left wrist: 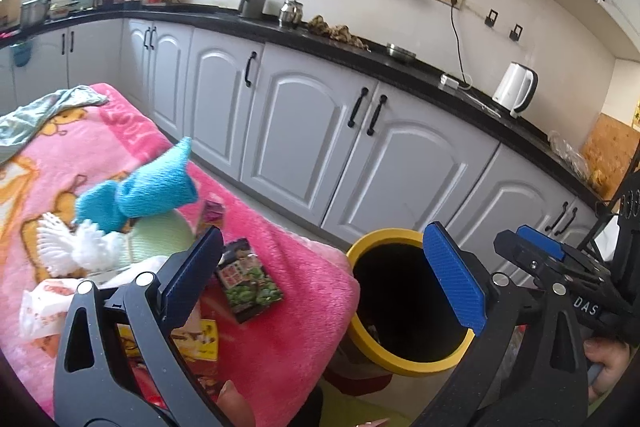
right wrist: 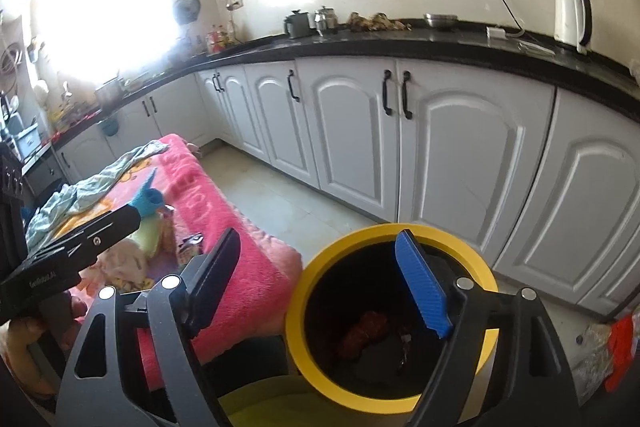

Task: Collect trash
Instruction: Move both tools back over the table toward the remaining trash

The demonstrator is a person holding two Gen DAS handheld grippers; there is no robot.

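Blanket (left wrist: pixel 280 307) at left, strewn with wrappers: white bag (left wrist: pixel 44 307), yellow packet (left wrist: pixel 200 341), green packet (left wrist: pixel 248 285). Blue sock (left wrist: pixel 156 183) and white duster (left wrist: pixel 80 239) among them; not trash, I judge. Left gripper (left wrist: pixel 320 279) jaws wide, empty, over the blanket edge. Bin (right wrist: pixel 394 315) right of blanket, red scraps inside. Right gripper (right wrist: pixel 320 287) wide, empty, at the rim. Risk: thin wrappers slip from the pads, or plush fabric gets pinched too.
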